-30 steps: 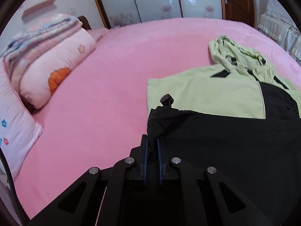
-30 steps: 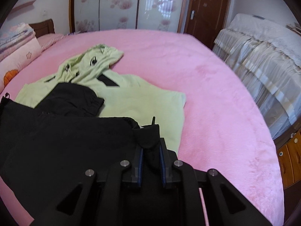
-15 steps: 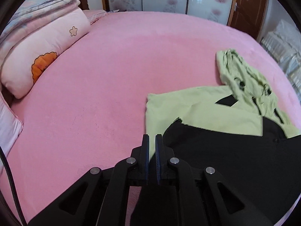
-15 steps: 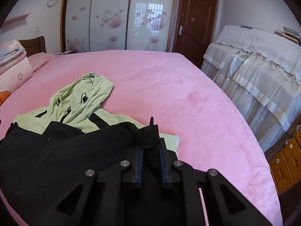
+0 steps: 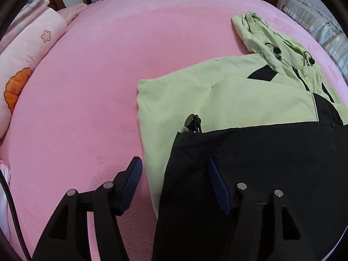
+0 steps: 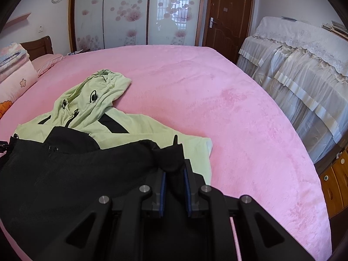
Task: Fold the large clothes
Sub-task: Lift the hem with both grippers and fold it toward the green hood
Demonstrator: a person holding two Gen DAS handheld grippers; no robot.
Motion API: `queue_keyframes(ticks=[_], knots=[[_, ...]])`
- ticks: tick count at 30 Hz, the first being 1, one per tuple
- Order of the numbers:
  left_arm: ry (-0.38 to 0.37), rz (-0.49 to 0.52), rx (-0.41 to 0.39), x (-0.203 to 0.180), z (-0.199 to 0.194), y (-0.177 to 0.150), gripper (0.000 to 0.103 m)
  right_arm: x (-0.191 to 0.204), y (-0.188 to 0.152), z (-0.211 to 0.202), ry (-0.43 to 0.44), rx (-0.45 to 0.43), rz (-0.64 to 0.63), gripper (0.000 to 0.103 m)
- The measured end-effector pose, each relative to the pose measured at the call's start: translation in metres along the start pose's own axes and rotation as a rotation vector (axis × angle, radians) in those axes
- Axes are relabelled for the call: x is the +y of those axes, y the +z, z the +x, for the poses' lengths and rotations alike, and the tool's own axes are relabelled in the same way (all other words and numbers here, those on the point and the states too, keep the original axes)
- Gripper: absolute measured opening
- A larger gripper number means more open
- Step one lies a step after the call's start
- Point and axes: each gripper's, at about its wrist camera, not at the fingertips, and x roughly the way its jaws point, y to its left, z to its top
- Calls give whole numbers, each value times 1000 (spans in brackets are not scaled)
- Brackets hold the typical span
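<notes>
My left hand-held gripper [image 5: 175, 181] was letting go: its jaws were opening, and the blue pads [image 5: 130, 180] stood clear of the cloth, with the corner of the jacket's black hem [image 5: 239, 174] lying loose between them rather than pinched. A small black cord stopper [image 5: 192, 120] poked up at that corner, resting on the pale green chest panel. My right hand-held gripper [image 6: 175, 183] was clenched on the other hem corner, a bunched fold of black fabric [image 6: 171, 158] squeezed between its pads and standing up from them.

The jacket [image 6: 91, 108] itself lay on the pink bed [image 5: 108, 76], hood toward the far wardrobe, its black lower half brought up over the green upper half. A pink pillow [image 5: 24, 65] sat well apart at the bed's edge.

I judged the bottom-to-top fold was being laid down, one corner released and one not. The next move, as I saw it, called for setting the right corner down level with the left one so the hem lay straight, then freeing it without dragging the fold askew. After that the hood would still want tucking in.
</notes>
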Motion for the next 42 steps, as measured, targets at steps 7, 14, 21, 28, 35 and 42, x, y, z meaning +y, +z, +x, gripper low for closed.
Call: queue_keyframes(ticks=[7,14,21,28,35,42], knots=[[9,1,-47,-9,-5,-7,7,-3,-7,9,16,31,19,14],[276,37,-275,-48,-60,-18,4,3,-4,-8,15,-26,15,14],[349,53,-253,-51,-72,7,4,7,21,-12,12,-77,8,14],[296,-15,-225,-25,-52,6,4,18,29,1,5,-78,-12,14],[361,-4,-333,-32,-63,44,4,10,51,25,-22,-82,54,14],[432,-10,-366,-46,-31,88,4,4,70,79,-78,-39,86,14]])
